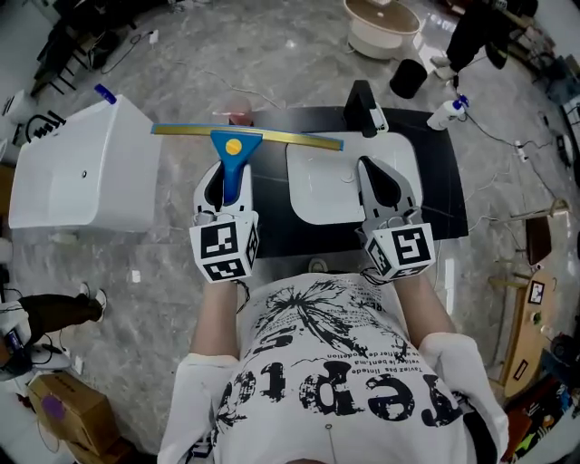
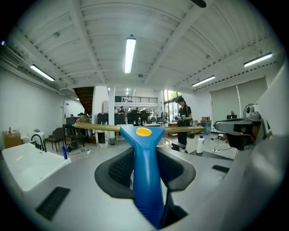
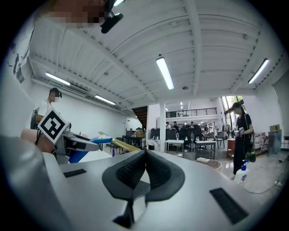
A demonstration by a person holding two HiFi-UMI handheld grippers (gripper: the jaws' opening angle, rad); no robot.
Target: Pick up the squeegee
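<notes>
The squeegee has a blue handle (image 1: 231,168) and a long yellow blade (image 1: 299,138). My left gripper (image 1: 223,187) is shut on that handle and holds it raised, blade crosswise in front of me. In the left gripper view the handle (image 2: 145,176) is clamped between the black pads, with the blade (image 2: 97,127) level across the far end. My right gripper (image 1: 384,186) is shut with nothing between its pads (image 3: 143,173). It hangs over the white sink basin (image 1: 319,201). The squeegee (image 3: 118,145) shows at the left of the right gripper view.
A black counter (image 1: 444,195) with a black tap (image 1: 361,106) lies below me. A white tub (image 1: 82,168) stands to the left, a round beige basin (image 1: 381,27) far ahead. A spray bottle (image 1: 446,112) sits at the counter's far right corner. A person (image 2: 183,122) stands in the room.
</notes>
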